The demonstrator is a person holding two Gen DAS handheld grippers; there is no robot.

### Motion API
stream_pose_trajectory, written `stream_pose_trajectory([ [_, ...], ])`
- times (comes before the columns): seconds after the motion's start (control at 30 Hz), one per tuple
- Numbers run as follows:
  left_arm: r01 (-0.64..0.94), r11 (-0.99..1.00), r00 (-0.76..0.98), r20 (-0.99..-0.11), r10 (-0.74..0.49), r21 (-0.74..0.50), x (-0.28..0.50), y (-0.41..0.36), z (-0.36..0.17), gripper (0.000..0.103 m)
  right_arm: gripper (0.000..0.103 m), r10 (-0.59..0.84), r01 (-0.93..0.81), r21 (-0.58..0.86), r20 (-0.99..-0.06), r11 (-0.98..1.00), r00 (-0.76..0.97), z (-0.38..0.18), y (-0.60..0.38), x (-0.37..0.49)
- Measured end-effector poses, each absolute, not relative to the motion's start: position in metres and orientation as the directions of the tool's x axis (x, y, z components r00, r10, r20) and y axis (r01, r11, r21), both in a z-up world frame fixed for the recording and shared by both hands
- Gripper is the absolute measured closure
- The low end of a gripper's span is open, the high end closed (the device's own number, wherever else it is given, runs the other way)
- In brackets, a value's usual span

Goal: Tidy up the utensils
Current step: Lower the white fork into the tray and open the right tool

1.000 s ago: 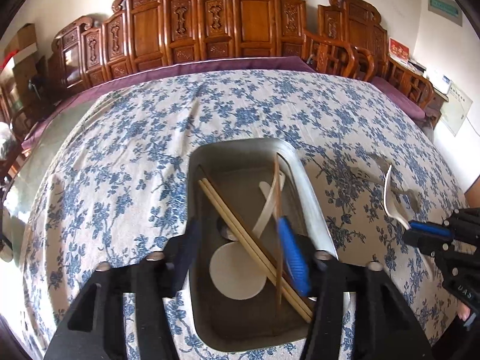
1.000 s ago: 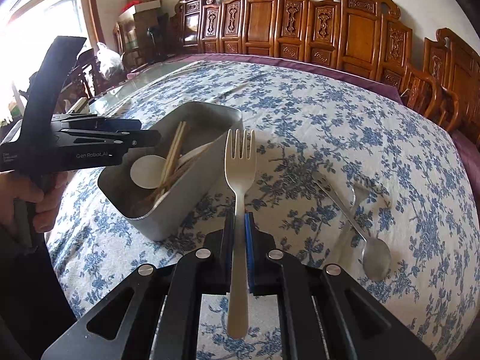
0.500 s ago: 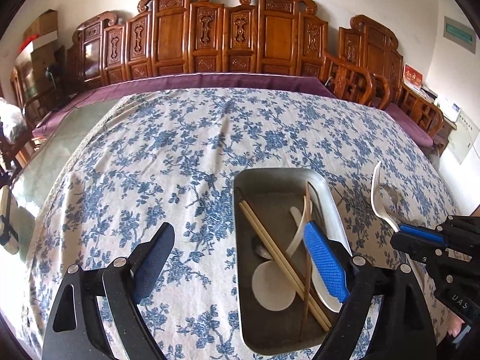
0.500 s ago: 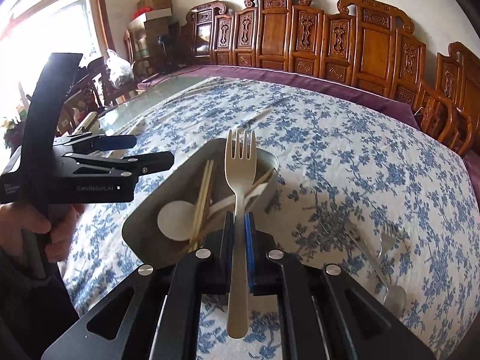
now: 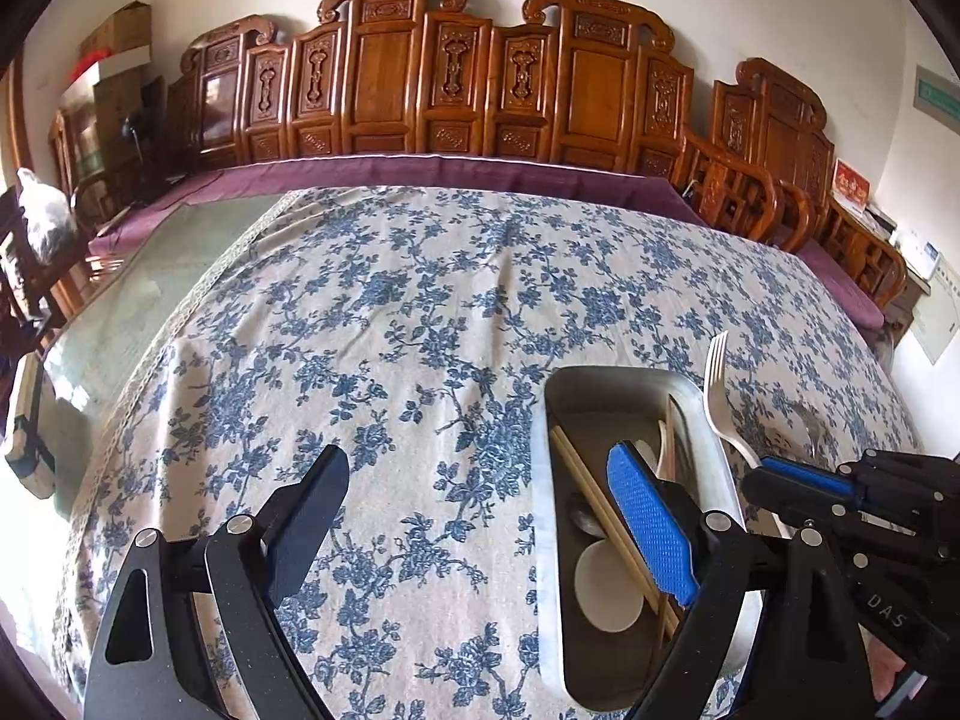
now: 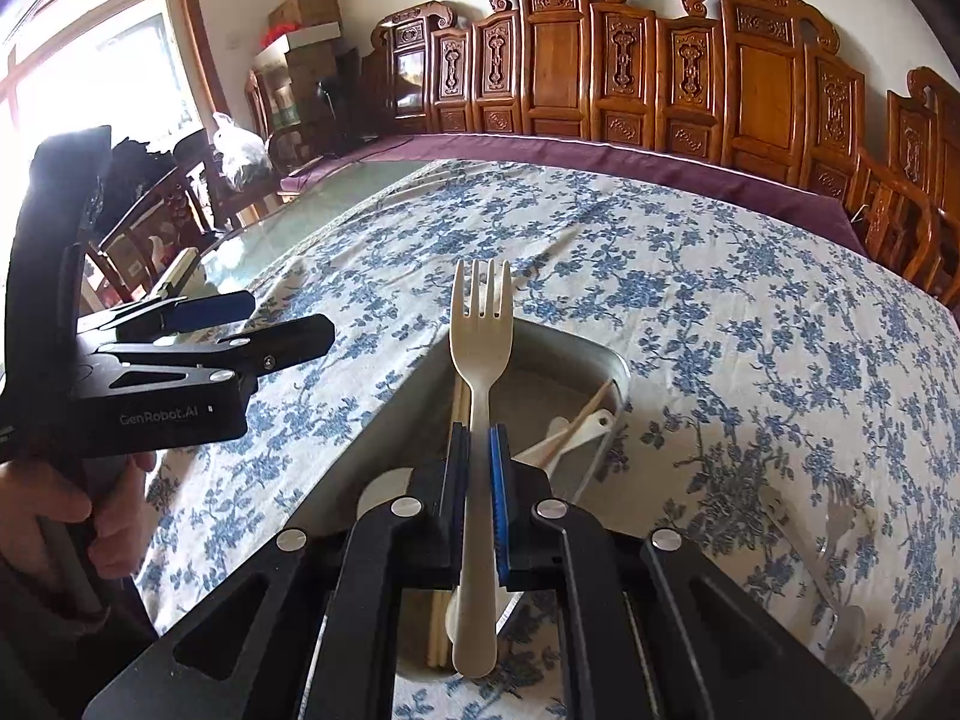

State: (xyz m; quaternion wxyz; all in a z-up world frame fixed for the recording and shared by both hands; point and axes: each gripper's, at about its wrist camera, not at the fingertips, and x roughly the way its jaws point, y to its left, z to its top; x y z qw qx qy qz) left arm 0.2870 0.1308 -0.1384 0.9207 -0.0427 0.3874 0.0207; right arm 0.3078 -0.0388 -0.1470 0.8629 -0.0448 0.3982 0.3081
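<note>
Left gripper [image 5: 480,516] now wide, empty, shifted off tray [image 6: 612,360]; right gripper [image 6: 478,456] clamps fork [image 6: 480,324] above tray, 12 o'clock; drop next.

My black fingers [image 6: 462,474] carry blue pads; I see a cream fork [image 6: 480,354], a grey tray [image 5: 600,384] and blue-flowered white cloth [image 5: 420,312] on the table.

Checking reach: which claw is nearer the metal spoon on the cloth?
Right. The right claw, holding a fork, hangs beside the spoon; the left claw is beyond the tray.
</note>
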Motion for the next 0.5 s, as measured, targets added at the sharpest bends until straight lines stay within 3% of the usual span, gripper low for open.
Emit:
stream_pose_trajectory([
  [0.5,-0.108,0.991,0.697,-0.717,0.017,-0.082,0.289,0.149,-0.137,0.018,0.094,0.493,-0.524,0.225,-0.740,0.822,0.457,-0.176,-0.007,0.330],
])
